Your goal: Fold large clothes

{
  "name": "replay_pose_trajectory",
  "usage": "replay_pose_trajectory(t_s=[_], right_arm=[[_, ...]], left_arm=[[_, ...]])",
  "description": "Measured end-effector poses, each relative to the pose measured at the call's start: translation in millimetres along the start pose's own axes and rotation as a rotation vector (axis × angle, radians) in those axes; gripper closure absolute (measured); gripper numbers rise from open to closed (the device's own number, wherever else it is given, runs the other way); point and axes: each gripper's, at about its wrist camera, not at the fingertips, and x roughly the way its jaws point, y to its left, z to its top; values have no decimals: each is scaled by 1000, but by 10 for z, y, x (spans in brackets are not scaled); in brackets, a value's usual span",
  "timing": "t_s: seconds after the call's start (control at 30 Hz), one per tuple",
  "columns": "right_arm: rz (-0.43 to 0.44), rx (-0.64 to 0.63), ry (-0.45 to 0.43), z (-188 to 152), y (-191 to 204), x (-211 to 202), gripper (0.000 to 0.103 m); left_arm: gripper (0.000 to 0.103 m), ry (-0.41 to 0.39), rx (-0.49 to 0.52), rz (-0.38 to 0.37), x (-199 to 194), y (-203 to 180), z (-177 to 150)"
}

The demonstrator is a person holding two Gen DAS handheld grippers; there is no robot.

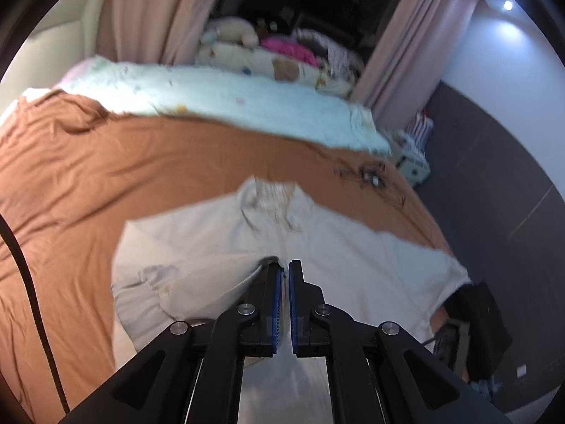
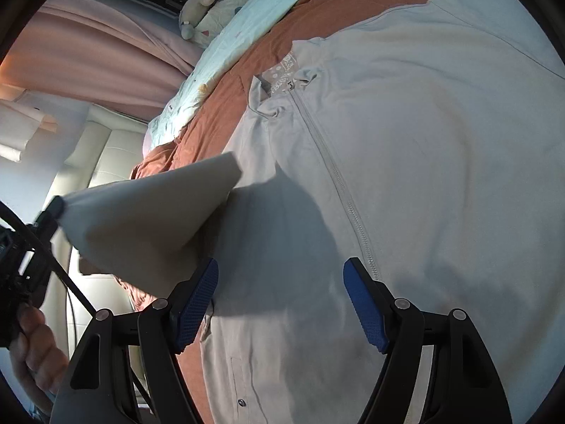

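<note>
Left wrist view: we record a cream zip-front jacket (image 1: pixel 328 247) spread front-up on a rust-brown bedsheet (image 1: pixel 106 176), its collar (image 1: pixel 272 198) pointing toward the far side of the bed, where a pale mint quilt (image 1: pixel 229 102) lies along the sheet's edge. The left gripper (image 1: pixel 285 275) has its blue-padded jaws drawn together, and a fold of the jacket's fabric runs up to and between the tips, so we judge it clamped on the cloth. In the right wrist view we confirm this: the left gripper (image 2: pixel 56 206) stands at the left edge, raised off the bed, with a cone of the jacket's side (image 2: pixel 152 212) lifted taut from its tip and casting a shadow on the body of the garment. The right gripper (image 2: pixel 280 282) hangs above the lower front of the jacket, jaws wide apart and holding nothing, the zip line (image 2: pixel 339 183) passing just beside its right finger. Pink curtains (image 1: pixel 141 10) hang beyond the bed.
</note>
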Motion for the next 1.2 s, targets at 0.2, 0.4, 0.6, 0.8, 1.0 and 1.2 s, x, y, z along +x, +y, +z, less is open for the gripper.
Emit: replay_pose_trajectory(t_s=[0.2,0.4,0.6,0.8,1.0,1.2], right_arm=[[-18,26,-26,-43,-124,-409,22],[-42,-41,-15,-167,-17,-338,22],[-66,-236,74,-369,353,-2,22],[-108,-402,154,-466,688,462,22],[-159,-570,161,-617,994,869,22],[-277,-682,189,-802,1126,1303,22]], left_arm=[[12,174,-37,-70,416,66,-380],[6,173,-47,-16,245,287,-560],[6,164,-68,151,-74,789,-721],[22,179,-116,247,-210,1268,-952],[40,213,-175,294,-170,1647,-1189],[48,240,-229,300,-63,1910,-1420]])
